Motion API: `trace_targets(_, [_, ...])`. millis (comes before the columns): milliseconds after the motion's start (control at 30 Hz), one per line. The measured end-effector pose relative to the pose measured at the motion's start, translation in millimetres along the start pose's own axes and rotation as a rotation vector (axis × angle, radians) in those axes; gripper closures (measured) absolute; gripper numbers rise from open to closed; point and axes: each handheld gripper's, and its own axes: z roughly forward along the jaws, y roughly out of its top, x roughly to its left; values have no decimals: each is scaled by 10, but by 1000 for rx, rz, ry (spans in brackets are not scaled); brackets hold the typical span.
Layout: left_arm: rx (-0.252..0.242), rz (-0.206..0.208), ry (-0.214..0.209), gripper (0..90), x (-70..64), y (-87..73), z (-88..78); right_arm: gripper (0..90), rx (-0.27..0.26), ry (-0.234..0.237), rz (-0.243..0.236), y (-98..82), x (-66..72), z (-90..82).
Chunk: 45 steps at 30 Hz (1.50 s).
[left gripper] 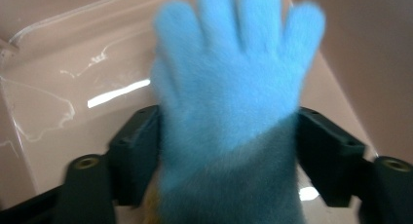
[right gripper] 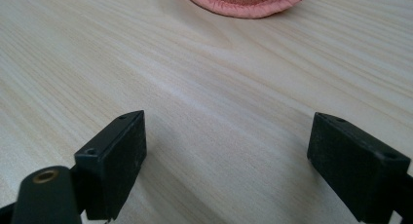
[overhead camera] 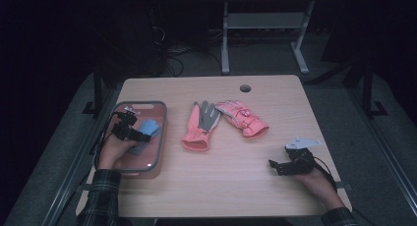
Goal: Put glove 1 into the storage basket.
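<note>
A fluffy blue glove [overhead camera: 148,127] [left gripper: 229,87] with a grey cuff lies in a pink bin [overhead camera: 161,137] [left gripper: 73,53] at the table's left. My left gripper [overhead camera: 140,136] [left gripper: 226,131] reaches into the bin; its jaws stand wide on either side of the glove's cuff without pinching it. Two pink gloves rest mid-table: one palm up with a grey palm [overhead camera: 199,124], the other [overhead camera: 244,118] to its right. My right gripper [overhead camera: 275,167] [right gripper: 229,146] hovers low over bare wood at the front right, open and holding nothing. A pink cuff [right gripper: 246,2] shows ahead of it.
The wooden table [overhead camera: 221,186] has a round cable hole [overhead camera: 245,88] near its far edge. Behind it stand the grey legs of another desk [overhead camera: 225,39], with cables on the dark floor. Bare wood runs along the front edge between my hands.
</note>
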Motion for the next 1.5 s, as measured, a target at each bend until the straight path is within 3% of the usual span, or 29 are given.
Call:
trace_targets(100, [-43,-10,9,202,-6,5,-56,137,1,0,-1,0,0,-1])
trace_targets(267, [-88,0,7,184,-36,28,-212,136,0,1,-6,0,-2,0])
trace_targets(633, [-206,33,-111,173,-308,171,-477,136,1,2,-6,0,-1,0])
trace_targets(1067, [-258,139,-204,163,-825,331,-606,136,1,2,-6,0,-2,0])
trace_targets(1500, [-253,236,-271,191,-1327,401,-492,136,-1,1,-9,0,-4,1])
